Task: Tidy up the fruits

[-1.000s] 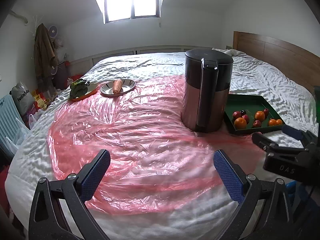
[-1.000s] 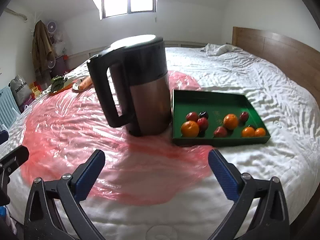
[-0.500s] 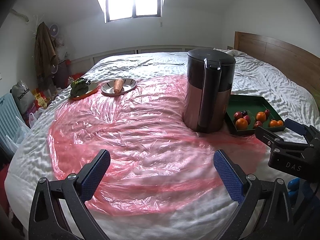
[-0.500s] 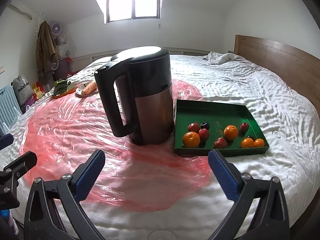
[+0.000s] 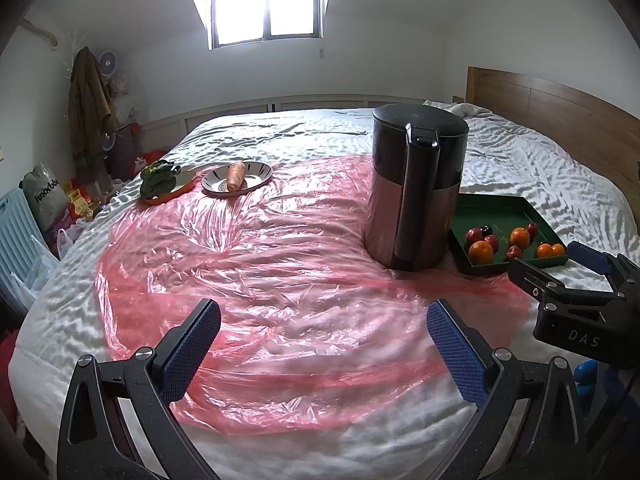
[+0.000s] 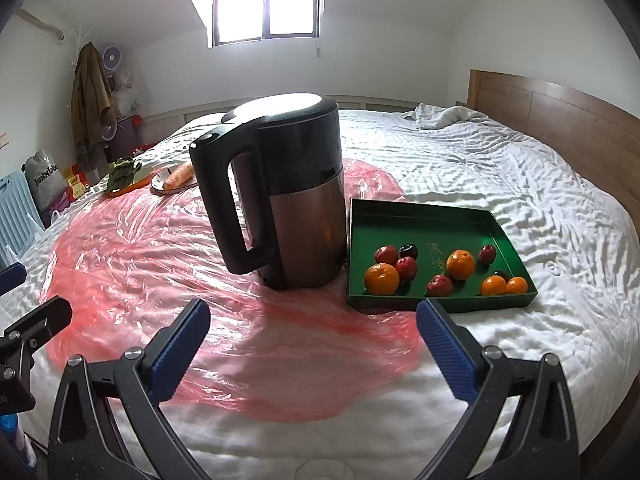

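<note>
A green tray [image 6: 416,220] lies on the bed to the right of a kettle [image 6: 288,196]. It holds several oranges, such as one at its front left [image 6: 381,279], and several small red fruits [image 6: 406,268]. The tray also shows in the left wrist view [image 5: 500,210]. My right gripper [image 6: 312,344] is open and empty, above the bed's front edge, short of the tray. My left gripper [image 5: 324,344] is open and empty over the red plastic sheet [image 5: 260,280]. The right gripper also shows at the right of the left wrist view [image 5: 560,264].
A tall black and steel kettle [image 5: 416,188] stands mid-bed. At the far left, a white plate with a carrot [image 5: 236,176] and an orange plate with leafy greens [image 5: 160,184]. A wooden headboard [image 6: 560,120] is on the right. Bags and a coat fill the left floor side.
Both grippers have drawn back and risen slightly, so the kettle and tray look a little farther and lower. Both stay open. Nothing on the bed has moved.
</note>
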Action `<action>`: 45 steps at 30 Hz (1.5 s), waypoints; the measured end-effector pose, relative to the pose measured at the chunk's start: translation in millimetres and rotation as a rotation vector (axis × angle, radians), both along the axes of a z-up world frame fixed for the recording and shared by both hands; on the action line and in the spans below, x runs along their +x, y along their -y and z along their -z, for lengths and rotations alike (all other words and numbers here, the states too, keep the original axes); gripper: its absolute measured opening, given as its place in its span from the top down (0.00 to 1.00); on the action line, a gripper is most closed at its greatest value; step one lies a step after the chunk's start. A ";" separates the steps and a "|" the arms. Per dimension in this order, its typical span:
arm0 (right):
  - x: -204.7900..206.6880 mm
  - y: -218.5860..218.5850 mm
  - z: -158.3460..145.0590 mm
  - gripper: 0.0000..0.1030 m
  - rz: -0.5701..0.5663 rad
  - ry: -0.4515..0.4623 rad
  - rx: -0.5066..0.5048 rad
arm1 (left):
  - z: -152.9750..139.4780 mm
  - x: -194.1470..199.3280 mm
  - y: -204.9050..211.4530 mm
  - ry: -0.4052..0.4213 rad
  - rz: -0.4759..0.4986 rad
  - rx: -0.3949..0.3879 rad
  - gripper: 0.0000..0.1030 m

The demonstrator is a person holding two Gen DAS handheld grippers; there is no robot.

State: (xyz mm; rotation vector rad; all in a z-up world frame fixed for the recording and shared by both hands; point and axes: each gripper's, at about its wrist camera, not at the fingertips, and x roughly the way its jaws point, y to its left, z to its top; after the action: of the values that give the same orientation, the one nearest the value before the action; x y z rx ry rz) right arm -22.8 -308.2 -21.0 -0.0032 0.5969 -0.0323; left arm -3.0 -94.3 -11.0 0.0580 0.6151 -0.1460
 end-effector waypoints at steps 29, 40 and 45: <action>0.8 -2.1 6.3 0.00 -0.010 -0.026 -0.005 | -3.2 -3.3 5.5 0.009 0.026 -0.001 0.01; -0.2 -4.0 7.2 0.00 -0.009 -0.030 -0.008 | -3.8 -4.9 6.0 0.006 0.030 -0.006 0.01; 0.1 -3.9 6.9 0.00 -0.009 -0.031 -0.007 | -3.5 -4.7 5.7 0.006 0.028 -0.007 0.01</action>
State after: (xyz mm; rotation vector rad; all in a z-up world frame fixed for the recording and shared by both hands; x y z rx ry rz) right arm -22.7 -304.3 -27.9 -0.0129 0.6273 -0.0255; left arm -7.8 -99.9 -7.5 0.0608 0.6078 -0.1750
